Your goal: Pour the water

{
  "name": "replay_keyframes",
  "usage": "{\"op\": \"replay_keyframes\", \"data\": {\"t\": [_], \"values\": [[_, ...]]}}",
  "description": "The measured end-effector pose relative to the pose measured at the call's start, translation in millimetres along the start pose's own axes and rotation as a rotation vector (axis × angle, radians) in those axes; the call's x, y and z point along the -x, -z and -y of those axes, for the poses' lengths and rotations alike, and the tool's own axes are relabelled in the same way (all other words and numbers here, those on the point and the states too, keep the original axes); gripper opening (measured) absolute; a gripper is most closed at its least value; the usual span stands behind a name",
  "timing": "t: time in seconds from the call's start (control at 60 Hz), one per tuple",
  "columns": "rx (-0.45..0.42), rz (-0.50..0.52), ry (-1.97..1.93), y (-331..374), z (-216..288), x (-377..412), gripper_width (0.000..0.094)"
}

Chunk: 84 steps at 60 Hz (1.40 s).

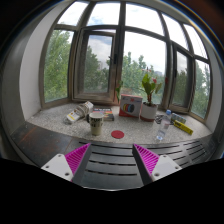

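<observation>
My gripper (112,158) is open and empty, its two magenta pads (77,156) wide apart over a dark slatted surface (112,168). Beyond the fingers lies a pale windowsill (60,128). On it a cup with a dark band (96,123) stands just ahead and left of centre. A clear plastic bottle (160,128) stands to the right. A small red round lid or coaster (118,133) lies between them on the sill. Nothing is between the fingers.
On the sill also stand a red-and-white box (130,105), a white pot with a green plant (149,102), white crumpled items (79,112) at left, and a yellow object (181,125) at right. A bay window with trees outside rises behind.
</observation>
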<state>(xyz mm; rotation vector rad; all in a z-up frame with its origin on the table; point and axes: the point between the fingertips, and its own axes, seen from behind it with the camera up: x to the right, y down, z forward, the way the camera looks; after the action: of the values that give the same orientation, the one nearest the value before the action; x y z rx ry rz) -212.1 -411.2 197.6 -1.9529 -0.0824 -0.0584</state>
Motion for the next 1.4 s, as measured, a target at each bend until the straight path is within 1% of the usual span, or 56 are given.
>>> {"op": "replay_keyframes", "data": {"t": [0.133, 0.35, 0.45, 0.567, 0.717, 0.833, 0.983, 1.017, 1.067, 1.1, 1.133, 1.15, 1.183, 1.333, 1.4], "values": [[0.035, -0.042, 0.000, -10.5, -25.0, -34.7, 0.0842], [0.120, -0.108, 0.007, -57.8, -106.4, -148.0, 0.0839], [0.116, -0.144, 0.006, -89.5, -122.5, -208.2, 0.0843], [0.075, -0.169, 0.003, -145.5, -110.8, -273.1, 0.0842], [-0.029, -0.182, -0.023, -226.1, -60.8, -335.1, 0.0839], [-0.082, -0.174, -0.052, -286.6, -29.4, -364.2, 0.0834], [-0.121, -0.158, -0.082, -345.6, -7.2, -378.3, 0.0810], [-0.132, -0.151, -0.082, -353.7, -3.5, -377.5, 0.0781], [-0.146, -0.141, -0.076, -362.9, -0.1, -376.4, 0.0706], [-0.155, -0.139, -0.072, -369.9, 0.8, -380.4, 0.0633], [-0.164, -0.144, -0.066, -371.6, 2.4, -376.5, 0.0533], [-0.170, -0.142, -0.064, -372.1, 3.2, -376.0, 0.0503], [-0.179, -0.142, -0.069, -372.3, 4.3, -375.4, 0.0493], [-0.203, -0.162, -0.065, -370.3, 5.5, -375.8, 0.0314], [-0.202, -0.185, -0.043, -369.3, 5.8, -376.0, 0.0286]]}}
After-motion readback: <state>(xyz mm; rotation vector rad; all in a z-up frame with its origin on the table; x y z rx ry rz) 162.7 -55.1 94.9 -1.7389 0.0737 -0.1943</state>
